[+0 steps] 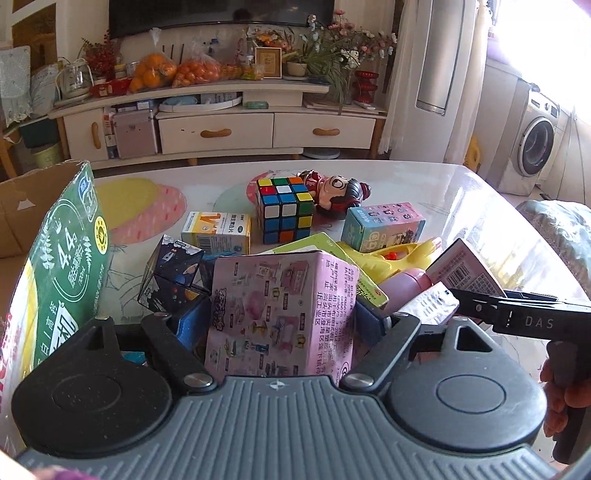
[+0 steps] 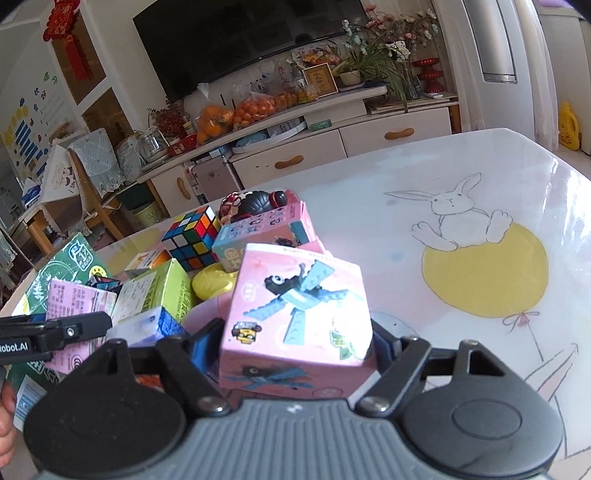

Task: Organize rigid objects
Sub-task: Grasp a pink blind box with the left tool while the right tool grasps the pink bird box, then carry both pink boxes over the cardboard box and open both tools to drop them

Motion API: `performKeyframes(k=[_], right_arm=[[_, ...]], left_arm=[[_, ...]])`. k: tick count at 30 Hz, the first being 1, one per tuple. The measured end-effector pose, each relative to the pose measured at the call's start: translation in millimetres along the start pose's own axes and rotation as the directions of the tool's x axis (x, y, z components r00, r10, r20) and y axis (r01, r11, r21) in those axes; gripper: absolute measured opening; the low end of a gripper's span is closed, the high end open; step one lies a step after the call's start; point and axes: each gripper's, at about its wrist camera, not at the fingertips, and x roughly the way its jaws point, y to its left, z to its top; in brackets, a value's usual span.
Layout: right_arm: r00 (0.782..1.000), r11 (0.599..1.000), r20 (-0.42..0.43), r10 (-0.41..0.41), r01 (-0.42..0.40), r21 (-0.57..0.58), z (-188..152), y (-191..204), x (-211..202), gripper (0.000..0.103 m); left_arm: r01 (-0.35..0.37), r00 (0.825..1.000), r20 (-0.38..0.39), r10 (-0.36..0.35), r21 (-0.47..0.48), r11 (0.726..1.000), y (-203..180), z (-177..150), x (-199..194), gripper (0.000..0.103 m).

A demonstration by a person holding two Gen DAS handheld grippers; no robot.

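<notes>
Glossy rabbit-print table [image 2: 461, 177], Rubik's cube [image 1: 285, 210], doll [image 1: 338, 194], small boxes [image 1: 382, 225]

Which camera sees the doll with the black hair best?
The left wrist view. There the doll lies behind the Rubik's cube, its face and red hair buns plain to see. In the right wrist view the doll shows only the back of its head, partly hidden behind a pink and blue box.

Cream TV cabinet [image 1: 221, 129] along far wall, dark television [image 1: 221, 14] above; washing machine [image 1: 535, 144] right, bright daylight.
</notes>
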Motion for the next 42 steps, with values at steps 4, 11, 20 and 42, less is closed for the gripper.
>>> performKeyframes(k=[4, 11, 20, 42], right_arm=[[1.0, 0.999, 0.016, -0.02, 0.021, -0.039, -0.9, 6.2, -2.1, 0.076], [0.992, 0.984, 0.065, -0.108, 0.116, -0.139, -3.9, 18.1, -5.9, 0.075], [0.977, 0.959, 0.132, -0.17, 0.195, -0.205, -6.4, 29.7, -15.4, 0.075], [0.97, 0.894, 0.245, -0.006, 0.115, -0.433, -9.7, 165.6, -50.1, 0.075]], left_arm=[[-0.048, 0.999, 0.019, 0.047, 0.032, 0.998, -7.8, -1.7, -2.9, 0.101], [-0.102, 0.993, 0.058, 0.101, 0.029, 0.994, -4.8, -1.5, -8.5, 0.1], [-0.169, 0.977, 0.134, 0.166, 0.01, 0.986, 7.6, 6.2, -32.8, 0.1], [-0.34, 0.894, 0.239, 0.378, -0.184, 0.922, 93.5, 12.3, -126.0, 0.1]])
